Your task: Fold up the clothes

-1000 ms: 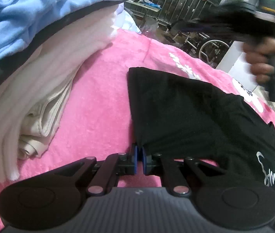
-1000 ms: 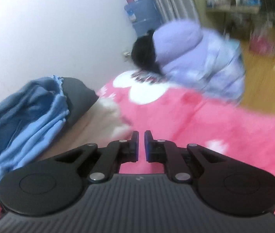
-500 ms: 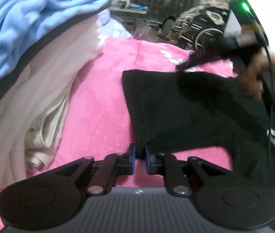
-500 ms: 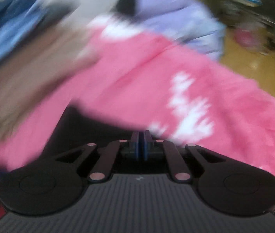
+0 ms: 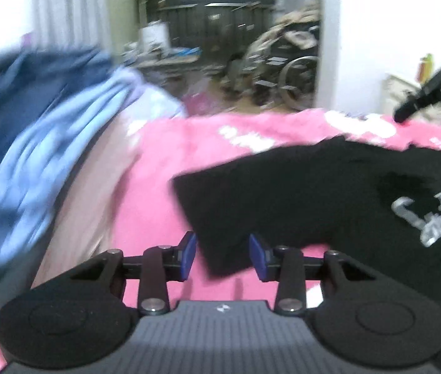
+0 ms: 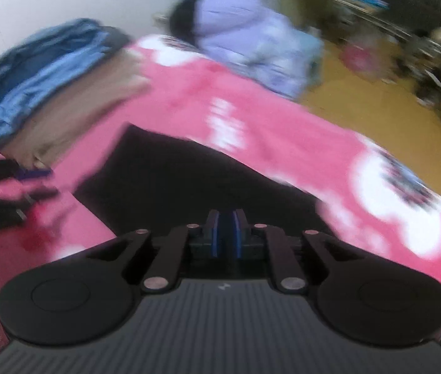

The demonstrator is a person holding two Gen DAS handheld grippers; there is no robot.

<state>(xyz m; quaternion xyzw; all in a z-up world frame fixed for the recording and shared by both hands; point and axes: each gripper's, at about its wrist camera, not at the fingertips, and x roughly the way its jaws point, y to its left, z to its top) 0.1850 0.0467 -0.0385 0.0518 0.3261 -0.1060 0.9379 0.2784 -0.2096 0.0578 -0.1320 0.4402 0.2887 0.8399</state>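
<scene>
Pink blanket [image 5: 158, 193], cluttered room. Black shirt [image 5: 329, 193] flat on it, pale lettering, blurred. Left gripper [image 5: 222, 254] just opening, corner between, unpinched. Right gripper [image 6: 226, 233] nearly closed, seemingly empty.

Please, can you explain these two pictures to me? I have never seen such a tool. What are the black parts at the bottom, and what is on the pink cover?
Each picture comes from a camera on a hand-held gripper; a person holds one in each hand. The black parts are the gripper's own arms.

In the left view, the left gripper is open; its jaws have just been opening, with a corner of the black shirt lying loose between them. In the right view, the right gripper is nearly closed above the same shirt; whether it holds cloth is unclear.

The shirt lies on a pink blanket, beside a pile of folded clothes.
</scene>
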